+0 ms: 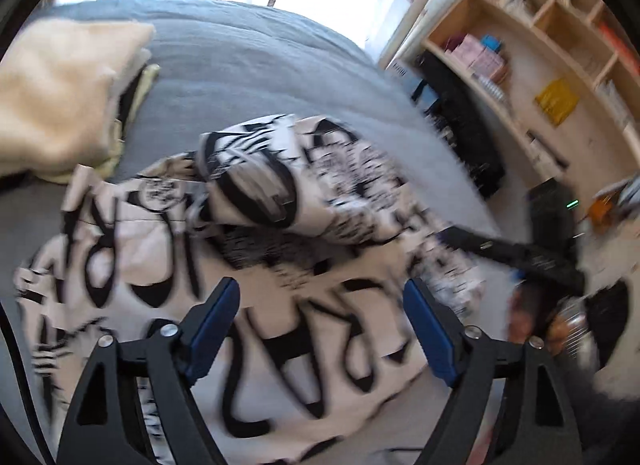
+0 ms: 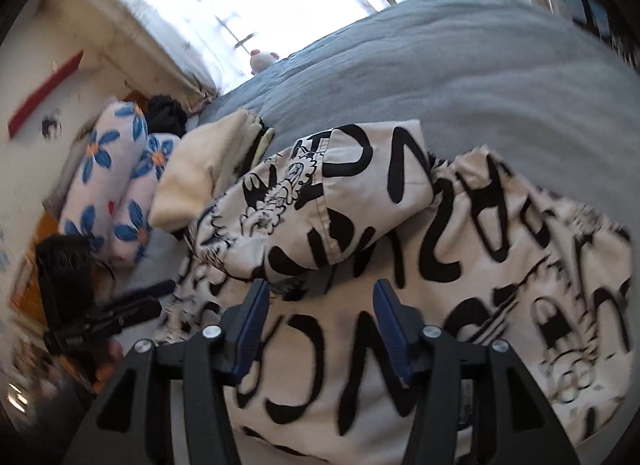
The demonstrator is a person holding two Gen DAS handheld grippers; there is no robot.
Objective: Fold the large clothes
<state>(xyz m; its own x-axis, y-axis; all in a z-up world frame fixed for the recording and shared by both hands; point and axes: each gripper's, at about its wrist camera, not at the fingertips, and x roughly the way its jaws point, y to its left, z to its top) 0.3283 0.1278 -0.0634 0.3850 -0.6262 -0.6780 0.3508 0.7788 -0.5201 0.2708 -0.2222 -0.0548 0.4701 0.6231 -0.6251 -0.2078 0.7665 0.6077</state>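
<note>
A large white garment with bold black print (image 1: 256, 241) lies rumpled on a grey-blue bed cover (image 1: 240, 65), one part folded over on top. My left gripper (image 1: 320, 297) hangs over its near part, jaws wide apart, nothing between the blue pads (image 1: 212, 329). In the right wrist view the same garment (image 2: 420, 265) fills the middle, a folded flap lying across it. My right gripper (image 2: 318, 301) stands open just above the cloth, pads clear of it. The other gripper (image 2: 92, 325) shows at the left edge, blurred.
A cream folded pile (image 1: 60, 93) sits at the left on the bed. Flowered pillows (image 2: 116, 185) lie beside it. A wooden shelf unit (image 1: 540, 65) stands to the right of the bed, dark boxes (image 1: 460, 117) on the floor. A bright window is behind.
</note>
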